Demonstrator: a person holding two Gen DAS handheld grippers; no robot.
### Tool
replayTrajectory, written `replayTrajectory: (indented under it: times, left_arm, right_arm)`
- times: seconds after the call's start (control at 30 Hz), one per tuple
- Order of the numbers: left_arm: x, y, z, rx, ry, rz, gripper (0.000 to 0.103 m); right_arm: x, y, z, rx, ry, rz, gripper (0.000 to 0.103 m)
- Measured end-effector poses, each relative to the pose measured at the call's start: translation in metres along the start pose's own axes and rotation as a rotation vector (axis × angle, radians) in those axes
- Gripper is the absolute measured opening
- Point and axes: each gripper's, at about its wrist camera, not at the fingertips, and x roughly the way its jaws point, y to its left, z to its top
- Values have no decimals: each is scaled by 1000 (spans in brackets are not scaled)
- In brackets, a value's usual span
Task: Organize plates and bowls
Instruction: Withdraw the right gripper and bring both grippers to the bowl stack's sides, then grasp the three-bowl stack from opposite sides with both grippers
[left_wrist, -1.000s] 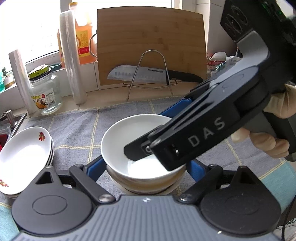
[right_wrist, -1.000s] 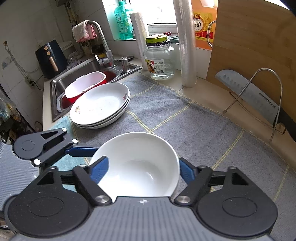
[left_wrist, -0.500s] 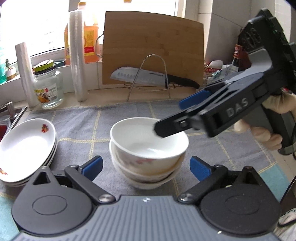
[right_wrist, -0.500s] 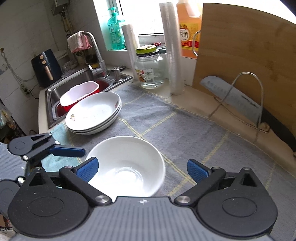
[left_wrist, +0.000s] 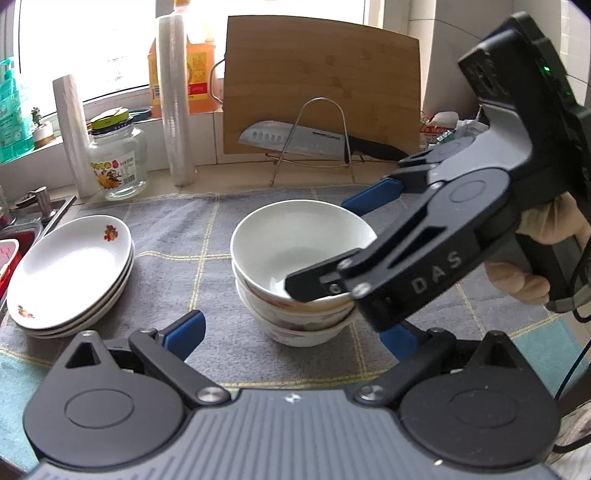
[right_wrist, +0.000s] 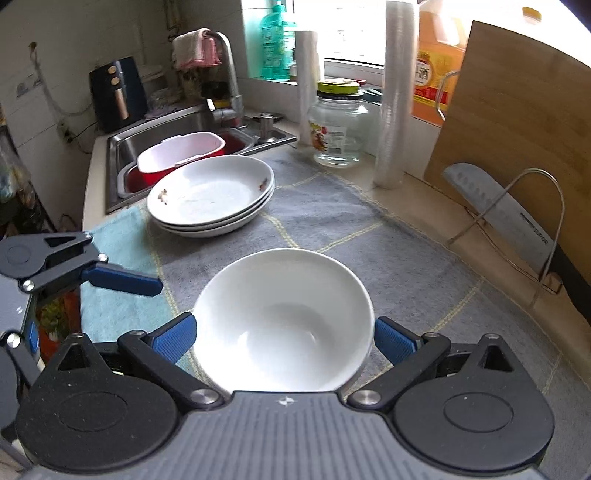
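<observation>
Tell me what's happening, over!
Both hand-held grippers open: left, right. Bowl stack and plate stack sit on the mat. Nothing in the way.

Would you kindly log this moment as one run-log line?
left gripper: open, clear | right gripper: open around top bowl | bowl stack: three nested | plates: stacked

Daylight blows out the window; fisheye bends edges, focus sharp

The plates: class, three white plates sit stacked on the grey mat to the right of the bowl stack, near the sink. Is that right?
Not quite. The plates are stacked to the left of the bowl stack, as the left wrist view shows. The rest holds: three white plates on the grey mat, near the sink.
</observation>
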Motion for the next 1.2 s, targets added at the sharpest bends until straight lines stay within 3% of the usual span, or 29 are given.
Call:
replayTrajectory:
  times: [0.2, 0.4, 0.67, 0.83, 1.0, 1.2]
  left_arm:
    - [-2, 8, 2, 10, 1, -15, 100]
    - [16, 28, -7, 110, 37, -126, 102]
    - [68, 68, -8, 322, 140, -321, 102]
    - [89, 74, -7, 430, 209, -425, 102]
    - [90, 68, -12, 519, 166, -435, 103]
    - [94, 66, -14, 495, 129, -435, 103]
  right_arm:
    - [-23, -13, -6, -4, -42, -5, 103]
    - [-39, -21, -29, 17, -23, -5, 103]
    - [-1, -5, -55, 135, 122, -185, 103]
    - [26, 5, -65, 199, 185, -282, 103]
    - [35, 13, -74, 224, 218, -299, 103]
    - [34, 15, -79, 209, 176, -274, 103]
